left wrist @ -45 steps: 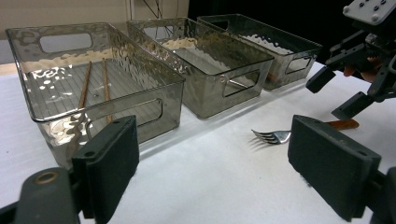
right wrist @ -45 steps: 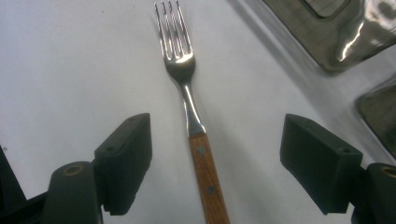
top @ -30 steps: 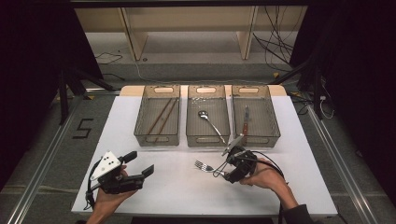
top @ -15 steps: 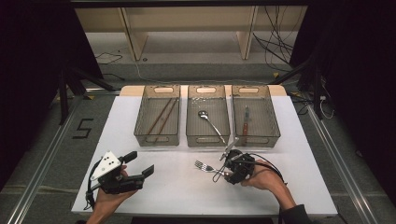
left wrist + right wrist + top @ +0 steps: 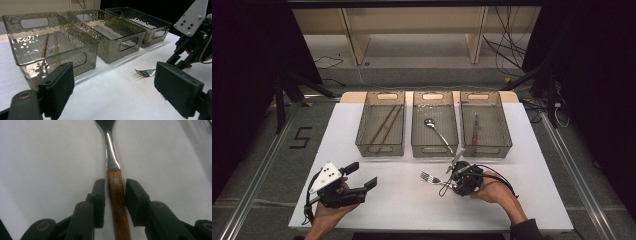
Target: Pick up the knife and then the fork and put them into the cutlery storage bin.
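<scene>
Right gripper view: your right gripper (image 5: 115, 200) straddles the wooden handle of the fork (image 5: 115, 195), which lies flat on the white table (image 5: 45, 157) straight ahead of the jaws, tines pointing away from you. The jaws have just been closing with the handle between them; a thin gap shows on either side, so the pads are not yet pressing. Judge the fork light and rigid: the riveted wood should offer better purchase than the polished steel neck beyond it, which looks slippery. Take hold where the pads now sit, on the wood just behind the forward rivet; a grip nearer the butt would probably let the head droop. High view: the fork (image 5: 432, 178) rests just ahead of that gripper (image 5: 451, 182), near the front wall of the middle bin (image 5: 434, 148). Left gripper view: your left gripper (image 5: 120, 87) stands spread wide with nothing between its pads, the fork (image 5: 145, 72) farther off toward its right jaw. Hidden or unclear: the tines are cut off at the upper frame edge of the right gripper view, and the handle's butt is lost below the jaws.
</scene>
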`<state>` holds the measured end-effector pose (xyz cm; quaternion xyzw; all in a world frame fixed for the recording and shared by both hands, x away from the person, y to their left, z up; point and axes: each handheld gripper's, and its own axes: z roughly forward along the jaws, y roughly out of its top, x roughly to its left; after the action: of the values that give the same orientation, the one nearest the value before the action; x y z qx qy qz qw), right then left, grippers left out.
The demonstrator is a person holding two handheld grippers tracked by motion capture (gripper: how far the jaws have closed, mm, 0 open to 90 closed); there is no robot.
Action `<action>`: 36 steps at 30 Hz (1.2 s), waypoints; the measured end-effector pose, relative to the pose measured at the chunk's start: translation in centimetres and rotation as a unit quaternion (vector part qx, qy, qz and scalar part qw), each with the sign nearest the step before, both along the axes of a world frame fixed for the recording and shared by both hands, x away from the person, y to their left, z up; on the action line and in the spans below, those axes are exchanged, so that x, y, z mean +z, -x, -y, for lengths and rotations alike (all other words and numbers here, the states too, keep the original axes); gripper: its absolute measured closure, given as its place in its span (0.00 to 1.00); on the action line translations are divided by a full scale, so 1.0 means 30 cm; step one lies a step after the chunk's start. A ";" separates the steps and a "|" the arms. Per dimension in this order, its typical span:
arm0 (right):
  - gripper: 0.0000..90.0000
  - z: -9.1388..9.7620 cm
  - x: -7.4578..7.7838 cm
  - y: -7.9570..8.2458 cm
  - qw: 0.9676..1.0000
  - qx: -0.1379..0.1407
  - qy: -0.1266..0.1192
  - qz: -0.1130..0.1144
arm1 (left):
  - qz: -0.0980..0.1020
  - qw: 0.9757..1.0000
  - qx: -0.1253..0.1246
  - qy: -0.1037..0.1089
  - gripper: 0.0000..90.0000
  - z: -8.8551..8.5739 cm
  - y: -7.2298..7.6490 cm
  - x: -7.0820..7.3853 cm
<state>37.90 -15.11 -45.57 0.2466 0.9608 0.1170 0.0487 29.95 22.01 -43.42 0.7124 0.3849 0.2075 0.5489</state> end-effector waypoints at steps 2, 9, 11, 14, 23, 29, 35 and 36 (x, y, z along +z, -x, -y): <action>0.80 -0.002 0.000 -0.001 1.000 -0.002 0.001 0.000 | 0.000 1.000 0.000 0.000 0.18 0.000 0.000 0.000; 0.81 -0.013 -0.004 0.001 1.000 0.000 0.011 0.004 | 0.000 1.000 0.000 0.000 0.18 0.000 0.000 0.000; 0.82 -0.017 -0.005 0.001 1.000 0.004 0.017 0.007 | 0.000 1.000 0.000 0.000 0.18 0.001 0.000 0.000; 0.82 -0.023 -0.005 0.001 1.000 0.009 0.023 0.007 | 0.000 1.000 0.000 0.000 0.18 0.000 0.000 0.000; 0.86 -0.029 -0.004 0.008 0.999 0.023 0.029 0.011 | 0.000 1.000 0.000 0.001 0.18 0.000 -0.001 -0.001; 0.86 -0.025 0.002 0.009 0.999 0.029 0.024 0.015 | 0.000 1.000 0.001 0.001 0.18 0.000 -0.001 0.000; 0.86 -0.018 0.017 0.009 0.999 0.027 0.010 0.022 | 0.000 1.000 0.002 0.003 0.18 0.000 -0.001 -0.001; 0.86 -0.017 0.020 0.009 0.999 0.026 0.007 0.024 | 0.000 1.000 0.002 0.003 0.18 0.000 -0.001 0.000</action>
<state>37.64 -14.60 -44.97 0.2182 0.9663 0.1173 0.0701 29.97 22.01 -43.44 0.7100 0.3867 0.2075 0.5508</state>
